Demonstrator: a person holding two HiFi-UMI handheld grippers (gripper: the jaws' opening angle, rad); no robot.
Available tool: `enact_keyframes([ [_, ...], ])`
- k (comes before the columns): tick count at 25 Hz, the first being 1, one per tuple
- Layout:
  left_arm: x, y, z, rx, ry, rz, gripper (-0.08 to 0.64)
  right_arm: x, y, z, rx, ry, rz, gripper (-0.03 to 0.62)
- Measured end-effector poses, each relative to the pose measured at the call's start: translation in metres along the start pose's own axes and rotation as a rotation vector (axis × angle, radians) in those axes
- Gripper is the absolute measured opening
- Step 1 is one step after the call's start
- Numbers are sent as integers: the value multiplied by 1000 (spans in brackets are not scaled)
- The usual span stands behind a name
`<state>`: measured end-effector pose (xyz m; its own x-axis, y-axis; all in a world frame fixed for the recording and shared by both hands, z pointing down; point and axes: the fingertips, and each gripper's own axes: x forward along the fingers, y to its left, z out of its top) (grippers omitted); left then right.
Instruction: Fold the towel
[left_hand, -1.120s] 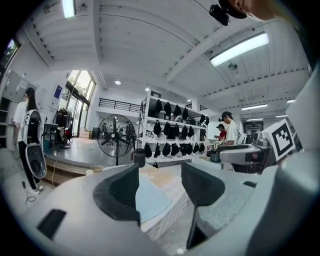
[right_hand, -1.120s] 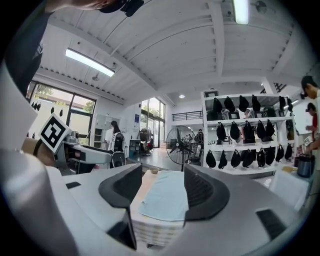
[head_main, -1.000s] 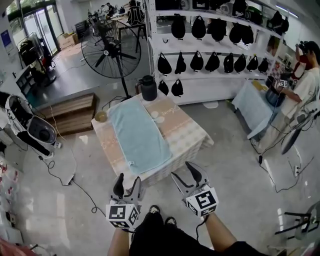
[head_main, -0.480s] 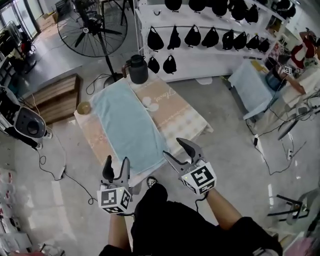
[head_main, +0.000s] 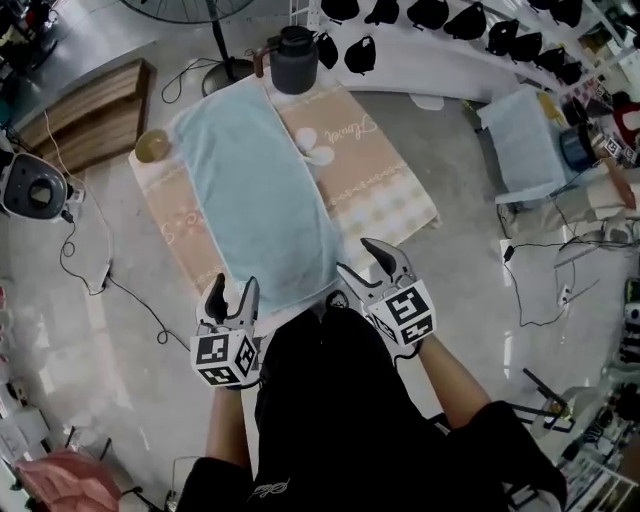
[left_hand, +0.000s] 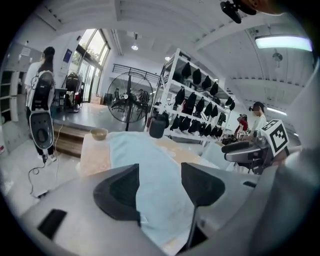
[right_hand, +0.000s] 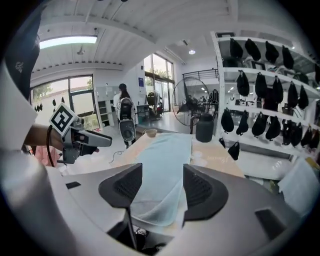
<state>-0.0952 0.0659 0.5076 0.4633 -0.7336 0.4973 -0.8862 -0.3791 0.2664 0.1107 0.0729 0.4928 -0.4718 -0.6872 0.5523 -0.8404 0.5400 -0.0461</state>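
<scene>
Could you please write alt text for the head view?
A light-blue cloth towel lies flat on a beige patterned table. The left hand-held gripper and right hand-held gripper hover open at the towel's near end; a dark jug stands at the far end.

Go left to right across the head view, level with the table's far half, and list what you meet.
White machine on the floor → small bowl → light blue towel → blue-draped side table.

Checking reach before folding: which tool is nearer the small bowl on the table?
Left. The left tool is past the table's near end, on the bowl's side; the right tool is across, farther.
</scene>
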Motion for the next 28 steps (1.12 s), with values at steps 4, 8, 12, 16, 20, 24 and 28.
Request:
enact_keyframes([
  [4, 13, 11, -38, -61, 91, 52, 247, 34, -5, -37, 7, 101, 60, 241],
  [8, 20, 21, -78, -102, 165, 142, 247, 57, -11, -76, 27, 192, 112, 239],
  [12, 23, 29, -131, -211, 270, 195, 247, 69, -12, -123, 35, 300, 153, 239],
  [16, 29, 33, -164, -252, 332, 234, 247, 77, -20, -163, 45, 389, 164, 239],
  [20, 29, 36, -191, -244, 390, 266, 235, 76, -21, -187, 48, 437, 164, 238],
  [24, 27, 33, -202, -256, 403, 282, 235, 76, -25, -188, 61, 426, 158, 229],
  [28, 29, 34, -206, -241, 407, 300, 233, 79, -25, -189, 56, 429, 164, 196],
])
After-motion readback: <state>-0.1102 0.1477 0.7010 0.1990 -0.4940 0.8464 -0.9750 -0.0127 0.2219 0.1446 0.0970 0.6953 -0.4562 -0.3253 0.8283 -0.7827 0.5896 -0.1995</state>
